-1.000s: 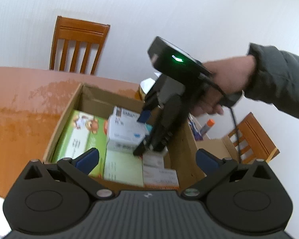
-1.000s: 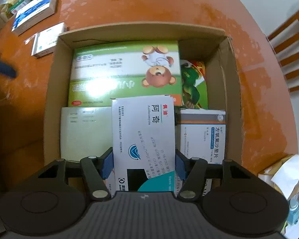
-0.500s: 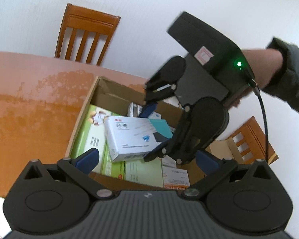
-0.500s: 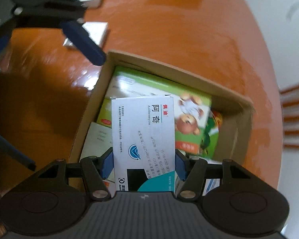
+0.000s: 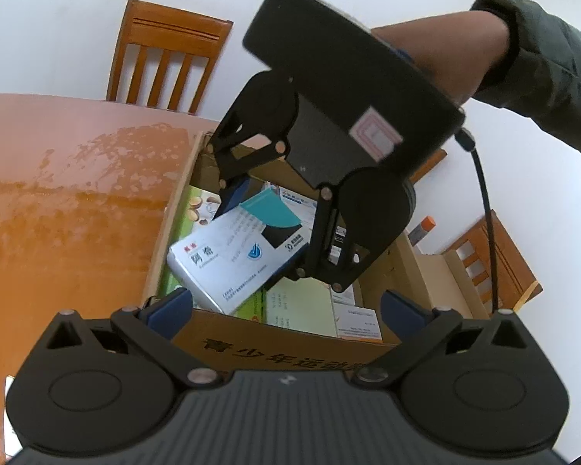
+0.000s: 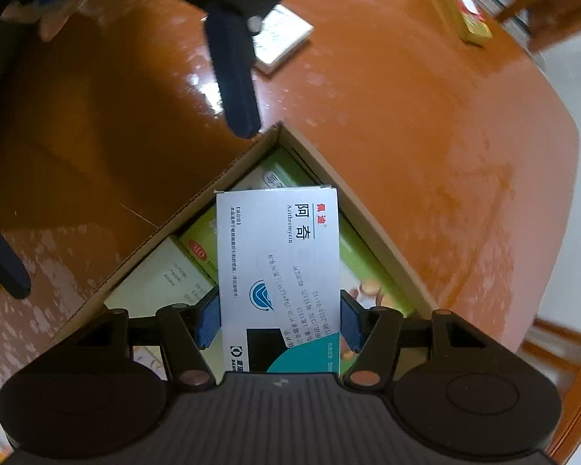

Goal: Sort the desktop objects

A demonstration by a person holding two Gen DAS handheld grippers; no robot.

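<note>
Glossy orange worktop (image 6: 426, 124), cardboard box (image 5: 290, 343) of medicine cartons. Right claw (image 6: 279, 319) clenched on white azithromycin carton (image 6: 279, 263), held above the box; left claw (image 5: 286, 308) released, empty. Advice: carry level, clear of the rim.

Both wrist views over cardboard box (image 5: 290, 343)

The white medicine box (image 6: 279, 271) reads "阿奇" and "Azithromycin"; the carton (image 5: 282, 348) reads "青少年运动".
</note>
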